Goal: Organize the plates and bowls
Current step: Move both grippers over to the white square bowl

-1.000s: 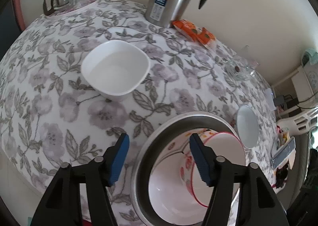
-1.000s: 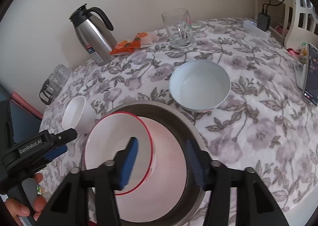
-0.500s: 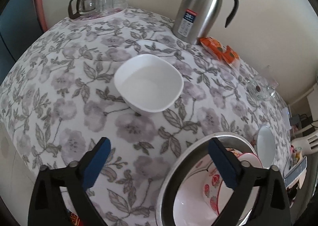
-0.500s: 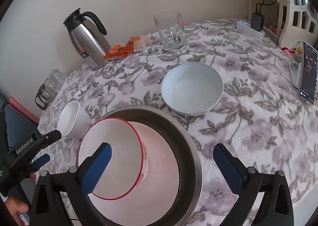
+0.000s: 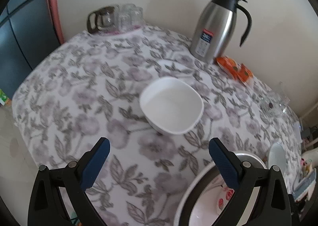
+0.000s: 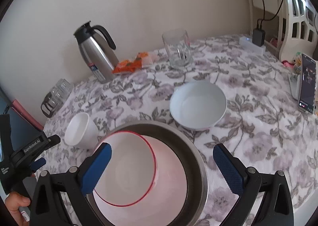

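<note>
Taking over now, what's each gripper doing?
Left gripper: jaws just opened, open, holding nothing.
Right gripper: jaws just opened, open, holding nothing.

Soft, even daylight; the left view is motion-blurred, fisheye edges bend and darken, the steel flask (image 5: 215, 27) casts a faint wall shadow.

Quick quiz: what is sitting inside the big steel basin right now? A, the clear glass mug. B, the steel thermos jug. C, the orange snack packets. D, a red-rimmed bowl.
D: in the right wrist view the red-rimmed bowl lies tilted inside the steel basin, while the mug, packets and jug stand out on the floral cloth.
</note>
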Motion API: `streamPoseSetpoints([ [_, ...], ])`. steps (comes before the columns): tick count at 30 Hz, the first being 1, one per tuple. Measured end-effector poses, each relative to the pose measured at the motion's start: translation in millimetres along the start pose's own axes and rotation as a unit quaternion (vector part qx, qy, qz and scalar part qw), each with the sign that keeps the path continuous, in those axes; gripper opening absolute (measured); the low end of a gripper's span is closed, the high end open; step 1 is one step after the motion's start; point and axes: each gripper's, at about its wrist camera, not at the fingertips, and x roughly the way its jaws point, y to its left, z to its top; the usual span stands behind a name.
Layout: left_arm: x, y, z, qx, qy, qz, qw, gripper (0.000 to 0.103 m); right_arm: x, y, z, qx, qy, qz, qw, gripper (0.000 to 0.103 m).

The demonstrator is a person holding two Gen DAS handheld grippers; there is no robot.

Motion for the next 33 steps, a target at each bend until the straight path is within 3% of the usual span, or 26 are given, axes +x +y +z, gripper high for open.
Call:
streamPoseSetpoints([
  [5,-7,12,9,-0.01,-0.021,0.018,0.9996,0.1,-4,16,0,-0.021,-0.008,0.011,1.0,0.103],
  [13,-4,46,20,-0.051,-0.022,0.03,0.998,0.1,-2,37,-1,-0.034,-0.005,0.023,0.999,0.103],
  [20,3,82,29,-0.103,-0.016,0.023,0.9943,0.1,5,67,-4,-0.063,-0.005,0.031,0.998,0.103],
  [27,5,110,41,-0.125,-0.037,0.041,0.9907,0.1,16,100,-5,-0.094,0.0,0.045,0.995,0.103],
  [33,11,121,51,-0.137,-0.047,0.034,0.9889,0.1,32,123,-5,-0.109,0.016,0.047,0.993,0.103],
])
